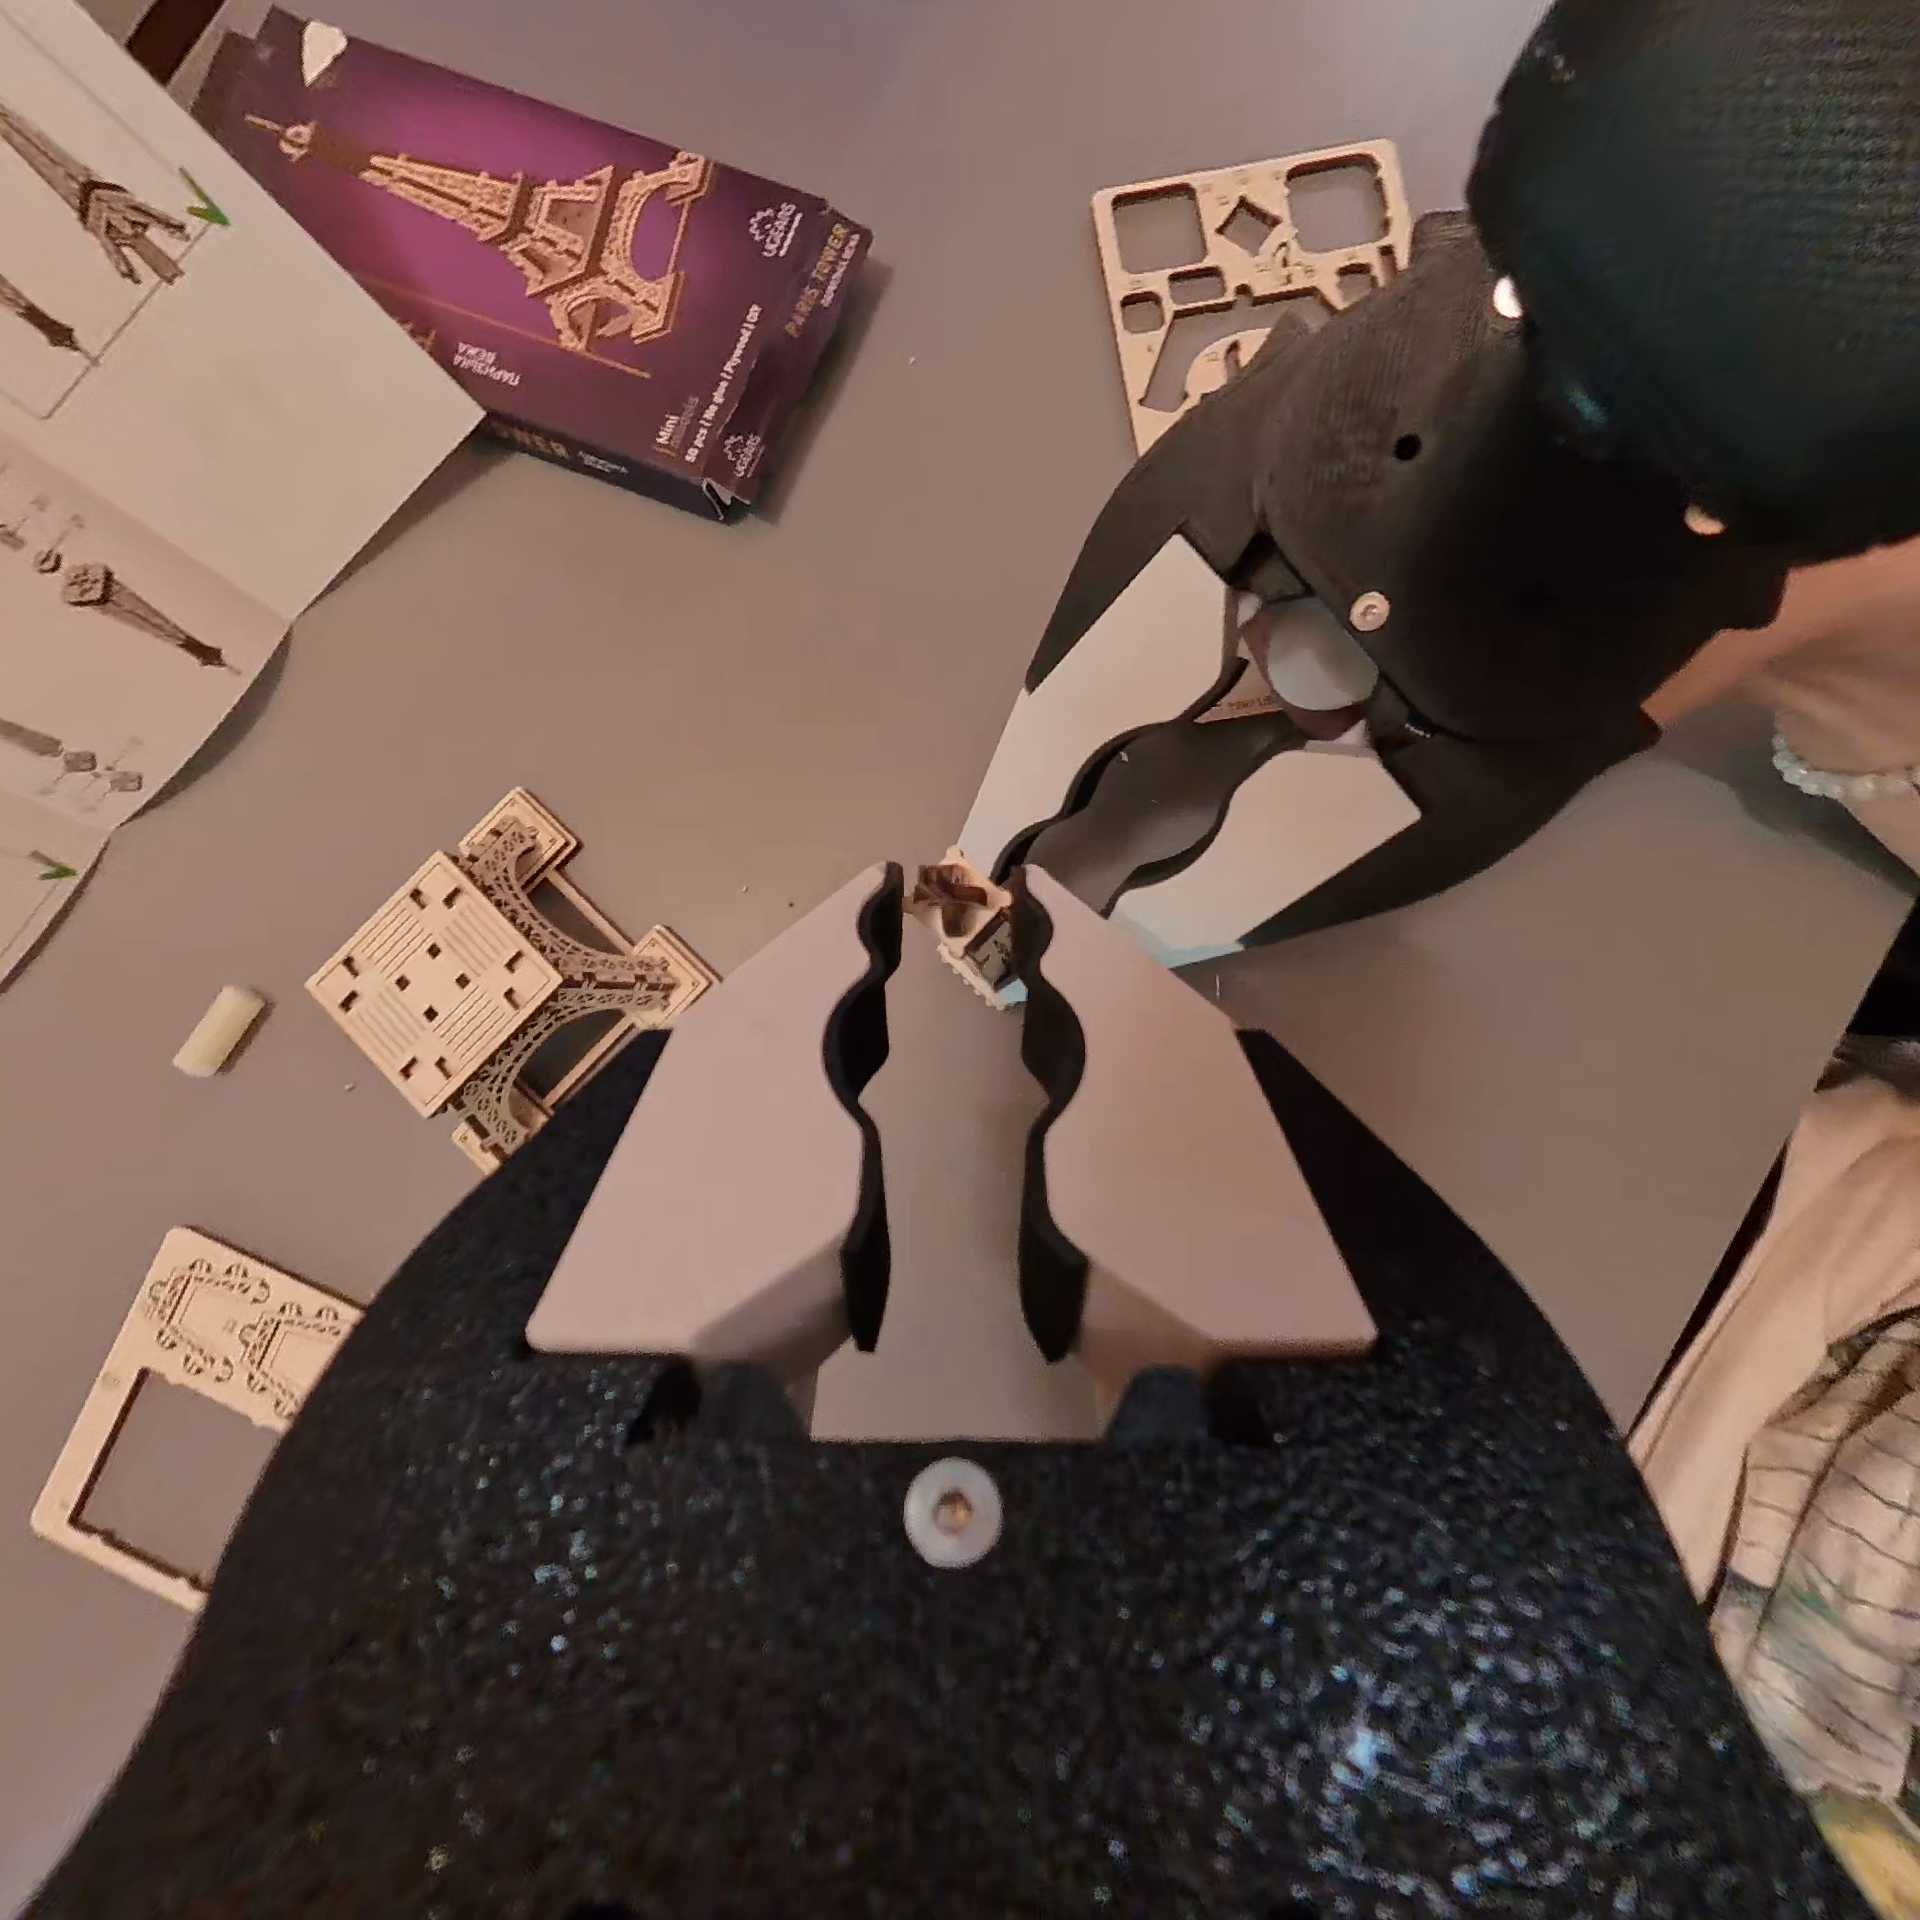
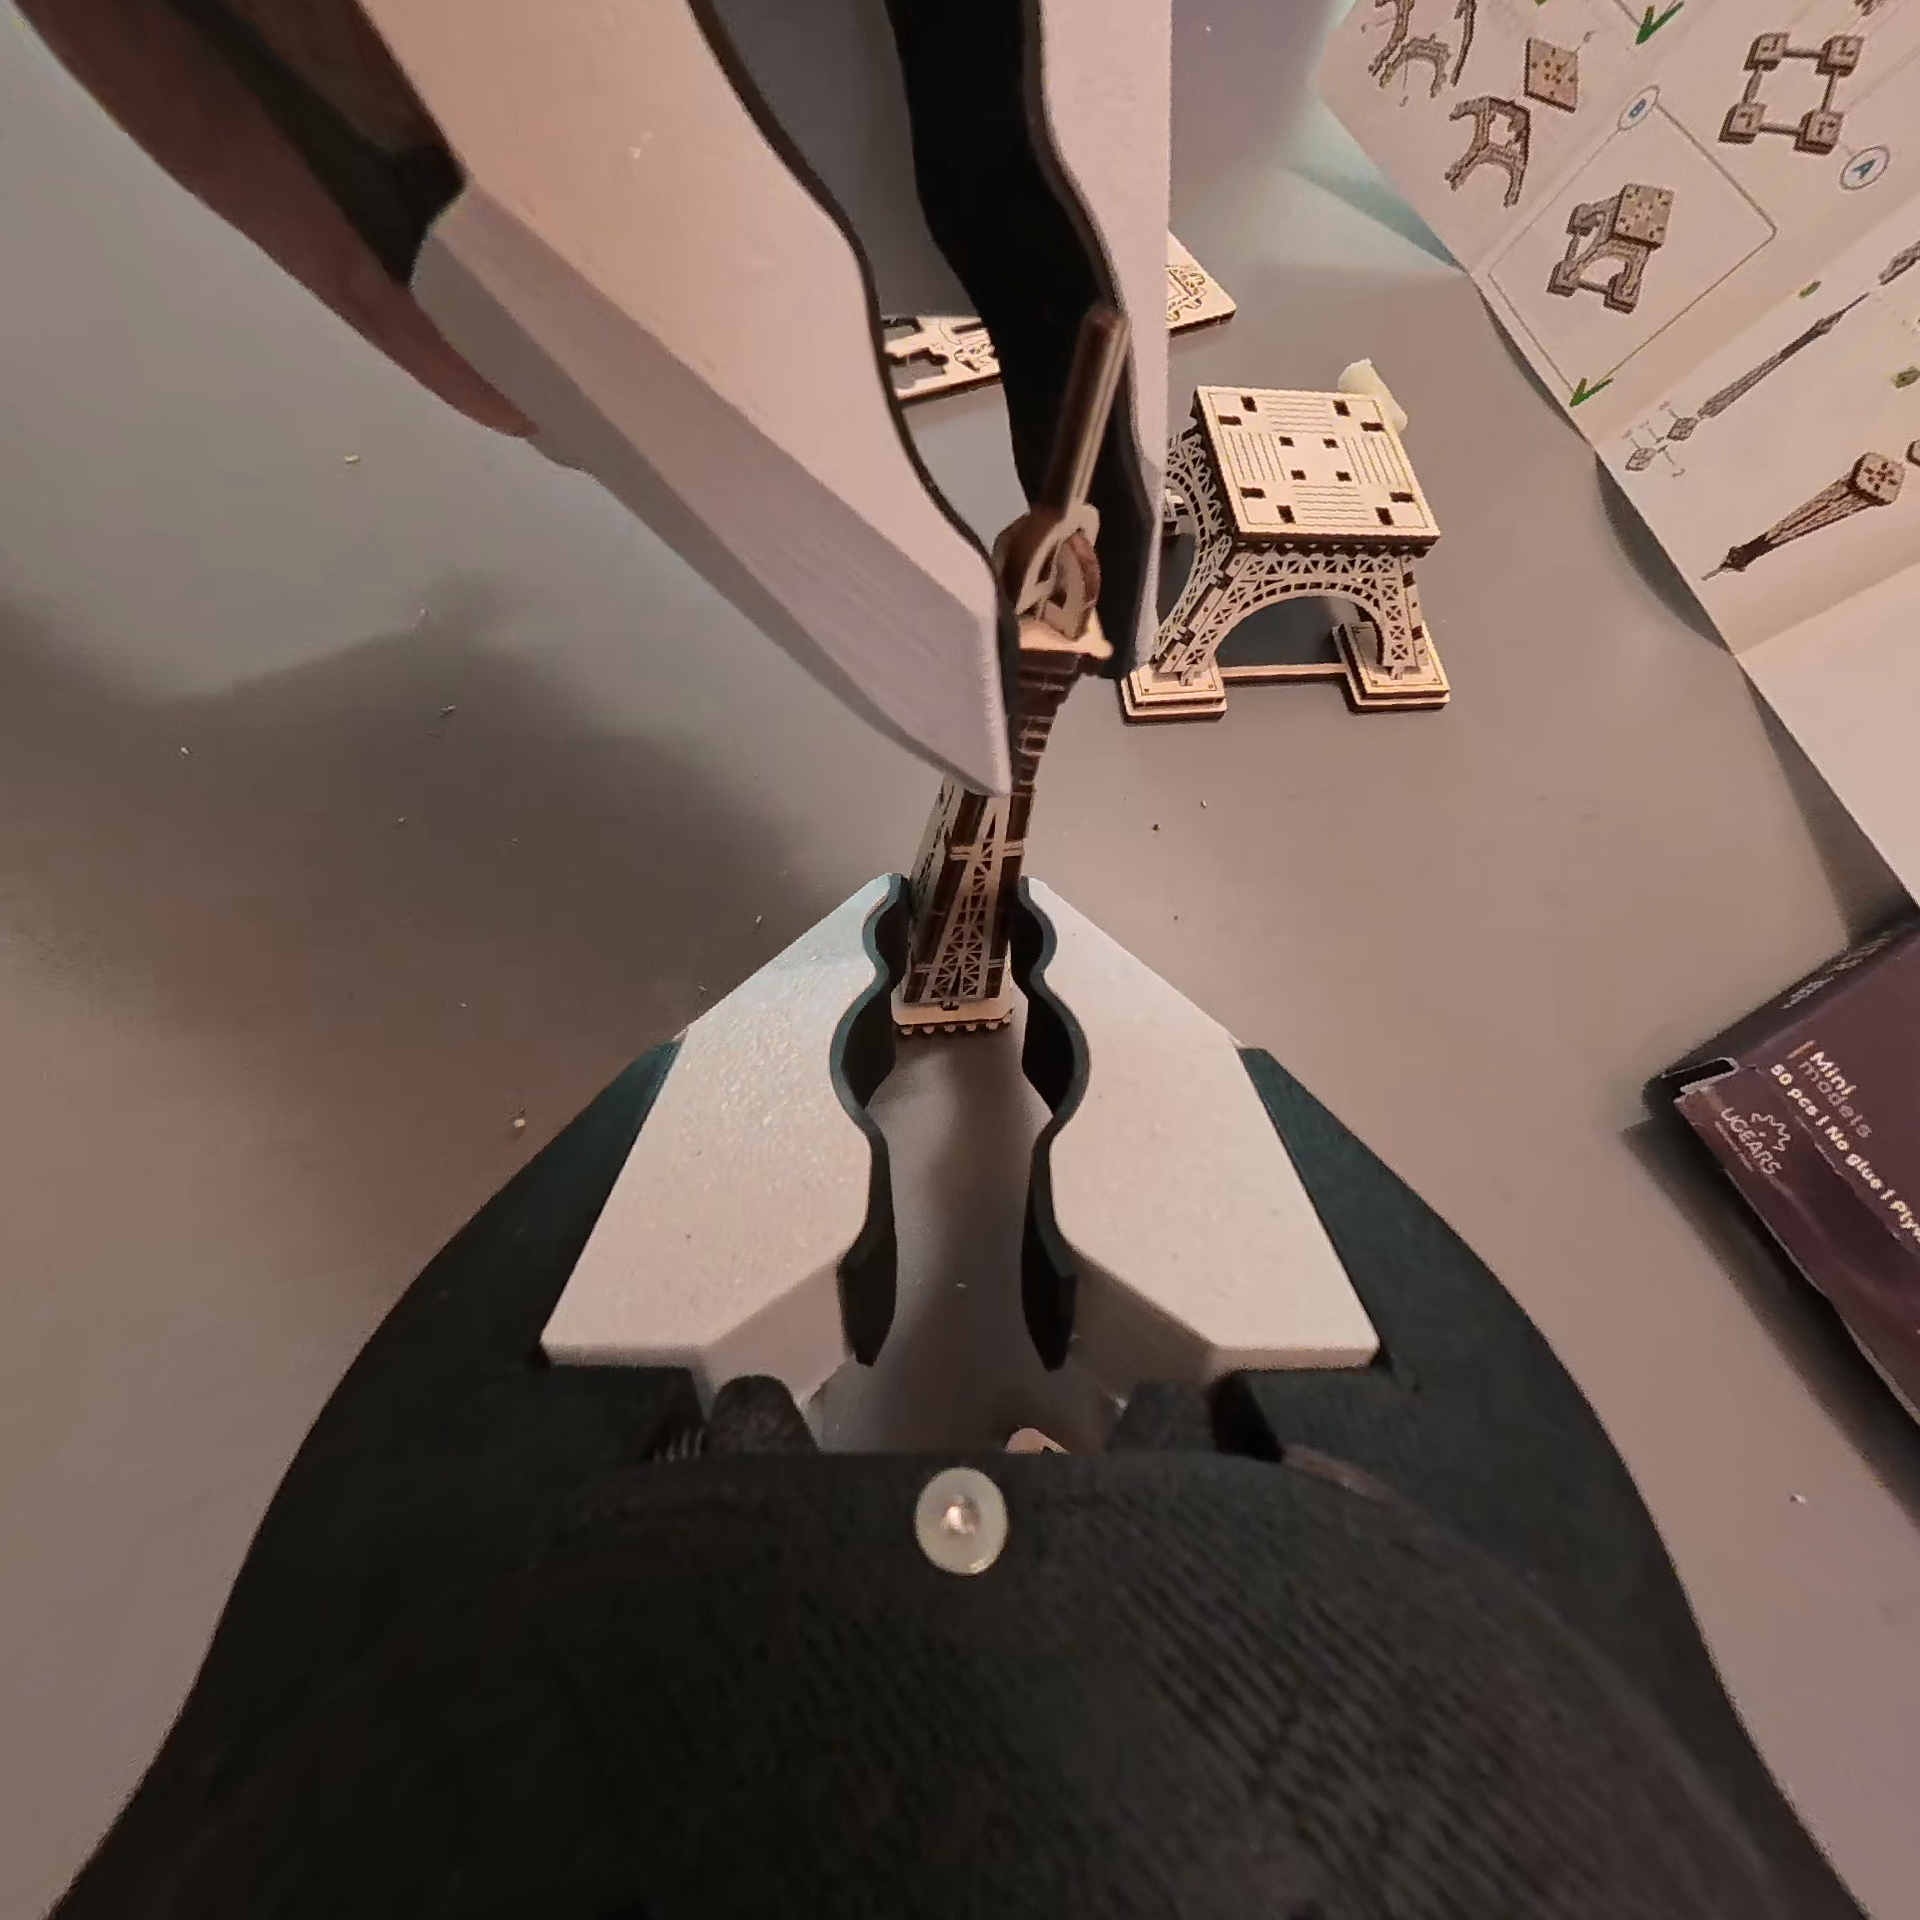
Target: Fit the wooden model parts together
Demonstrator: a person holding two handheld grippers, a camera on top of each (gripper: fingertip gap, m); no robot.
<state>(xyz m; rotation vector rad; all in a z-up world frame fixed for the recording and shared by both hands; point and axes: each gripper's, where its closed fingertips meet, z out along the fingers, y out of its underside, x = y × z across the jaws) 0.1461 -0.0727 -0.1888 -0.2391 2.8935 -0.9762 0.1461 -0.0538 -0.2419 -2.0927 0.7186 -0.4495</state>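
A slim wooden tower shaft (image 2: 961, 935) is held at its wide lower end by my right gripper (image 2: 956, 899), which is shut on it. My left gripper (image 2: 1070, 675) comes in from above and is shut on a thin wooden spire piece (image 2: 1086, 416) at the shaft's narrow top end. In the left wrist view, my left gripper (image 1: 956, 888) has the wooden piece (image 1: 971, 935) between its fingertips, and my right gripper (image 1: 1055, 878) meets it from the upper right. The arched wooden tower base (image 1: 488, 997) stands apart on the grey table and also shows in the right wrist view (image 2: 1299, 520).
A purple model box (image 1: 540, 281) and an unfolded instruction sheet (image 1: 156, 468) lie at the far left. Punched-out wooden part sheets (image 1: 1236, 270) (image 1: 166, 1382) lie on the table. A small white cylinder (image 1: 220, 1029) lies beside the base. A person's wrist with a bead bracelet (image 1: 1839, 769) is at the right. Across from one pair of fingers to the other is roughly 6 cm. Left tips and right tips are each some 20 cm from the small white cylinder (image 1: 220, 1029).
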